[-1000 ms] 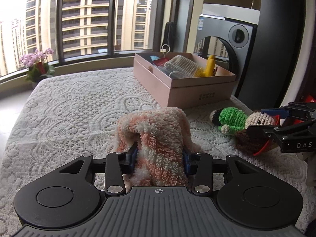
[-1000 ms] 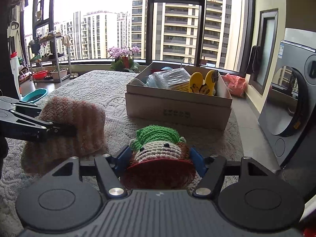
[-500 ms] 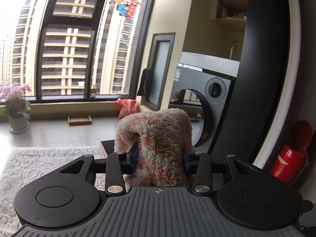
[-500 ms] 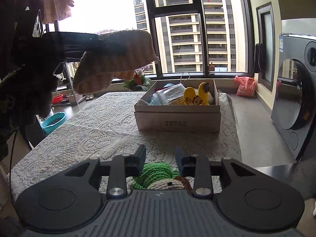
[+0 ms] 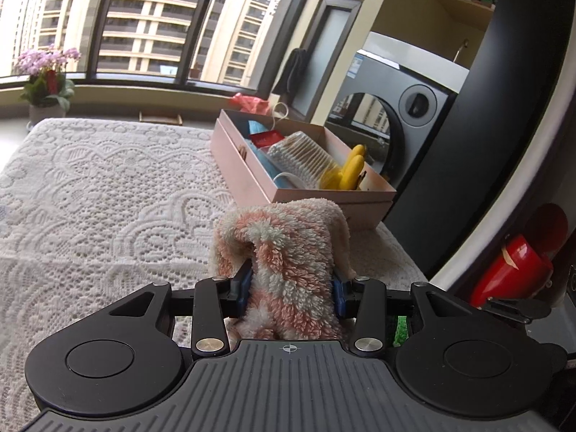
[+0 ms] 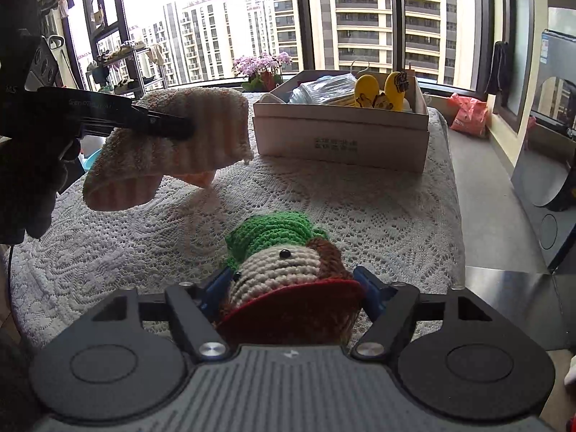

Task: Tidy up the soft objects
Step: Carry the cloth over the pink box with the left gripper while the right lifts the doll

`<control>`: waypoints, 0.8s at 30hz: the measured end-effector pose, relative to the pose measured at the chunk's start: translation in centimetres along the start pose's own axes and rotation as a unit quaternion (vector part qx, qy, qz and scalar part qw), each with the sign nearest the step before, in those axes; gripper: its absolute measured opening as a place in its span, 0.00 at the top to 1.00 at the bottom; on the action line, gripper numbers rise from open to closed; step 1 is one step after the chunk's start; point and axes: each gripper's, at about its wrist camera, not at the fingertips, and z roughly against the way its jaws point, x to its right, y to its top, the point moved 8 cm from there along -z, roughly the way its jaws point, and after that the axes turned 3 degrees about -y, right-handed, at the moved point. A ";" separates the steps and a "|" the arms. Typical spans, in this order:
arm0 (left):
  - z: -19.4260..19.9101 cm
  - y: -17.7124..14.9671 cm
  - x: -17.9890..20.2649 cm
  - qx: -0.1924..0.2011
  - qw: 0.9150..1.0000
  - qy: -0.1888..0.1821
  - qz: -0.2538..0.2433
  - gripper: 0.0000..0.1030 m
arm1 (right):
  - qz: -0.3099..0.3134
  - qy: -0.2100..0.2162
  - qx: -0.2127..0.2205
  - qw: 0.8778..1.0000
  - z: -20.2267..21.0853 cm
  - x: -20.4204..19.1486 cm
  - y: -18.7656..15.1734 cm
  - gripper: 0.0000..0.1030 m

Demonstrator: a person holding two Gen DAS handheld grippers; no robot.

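My left gripper point(image 5: 289, 288) is shut on a fluffy pink and white cloth point(image 5: 284, 248) and holds it above the lace-covered table, short of the pink box point(image 5: 237, 165). In the right wrist view the cloth point(image 6: 172, 147) hangs from the left gripper's fingers point(image 6: 158, 122) at the left. My right gripper point(image 6: 293, 288) is shut on a crocheted doll point(image 6: 284, 273) with a green hat, brown hair and a red lower part, held just above the table. The box point(image 6: 342, 136) stands behind, with several items inside.
The lace tablecloth point(image 6: 378, 208) covers the table; its right edge drops to the floor. A washing machine point(image 5: 396, 108) stands behind the box. A potted flower point(image 5: 46, 82) stands by the window. A red object point(image 5: 511, 273) is at the right.
The left gripper has tipped down and moved towards the box with the cloth. The right gripper, open above the doll half a second ago, is now closed around it.
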 end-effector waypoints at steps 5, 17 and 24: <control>1.0 2.7 0.7 0.029 0.999 -0.032 0.009 0.56 | -0.011 0.017 0.020 1.000 1.6 -0.2 1.5 0.32; -15.5 13.7 0.3 0.034 0.998 -0.030 0.051 0.47 | -0.062 0.003 0.083 0.995 2.7 1.0 4.9 0.36; -14.0 11.9 -0.1 0.018 1.000 -0.019 -0.007 0.44 | -0.047 -0.007 0.062 0.997 2.8 2.0 3.6 0.36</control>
